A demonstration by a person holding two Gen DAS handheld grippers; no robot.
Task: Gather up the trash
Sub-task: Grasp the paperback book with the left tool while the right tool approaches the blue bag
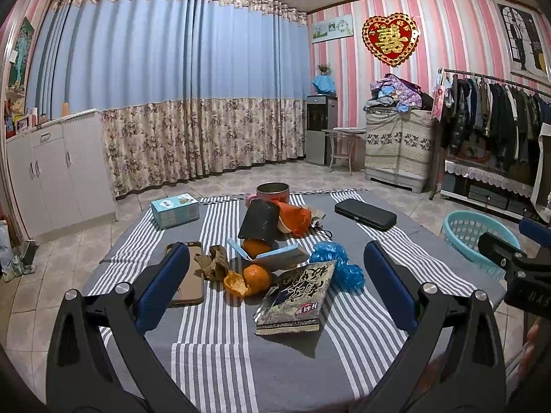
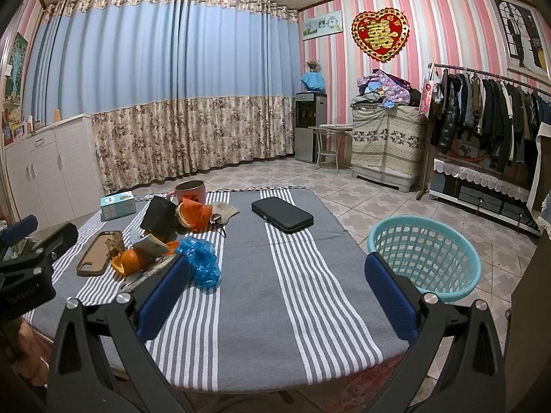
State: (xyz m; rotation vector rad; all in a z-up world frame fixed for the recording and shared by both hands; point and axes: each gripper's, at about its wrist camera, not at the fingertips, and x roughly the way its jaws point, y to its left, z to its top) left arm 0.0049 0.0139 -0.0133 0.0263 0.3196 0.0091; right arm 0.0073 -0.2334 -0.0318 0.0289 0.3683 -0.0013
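1. The left gripper [image 1: 275, 282] hovers low over the near edge of the table, its blue-padded fingers [image 1: 165, 285] spread wide and holding nothing; the clutter sits framed between them in the middle of the left wrist view.
2. The right gripper [image 2: 277, 296] is likewise spread and empty, poised above a bare stretch of the striped tablecloth [image 2: 248, 309]. Its body shows at the right edge of the left wrist view.
3. The trash lies centre-table: a crumpled blue plastic bag [image 1: 339, 265], curled orange peel [image 1: 236, 284] touching a whole orange [image 1: 257, 277], and a wad of brown paper [image 1: 213, 263] beside a phone in a brown case [image 1: 188, 275].
4. A glossy book [image 1: 296, 299] lies just in front of the bag, and a small open booklet [image 1: 275, 256] leans over a second orange.
5. Farther back stand a pink mug [image 1: 272, 191], a tissue box [image 1: 175, 210] and a flat black case [image 1: 365, 214].
6. A teal lattice basket [image 2: 427, 258] stands on the tiled floor at centre right of the right wrist view, seemingly empty.
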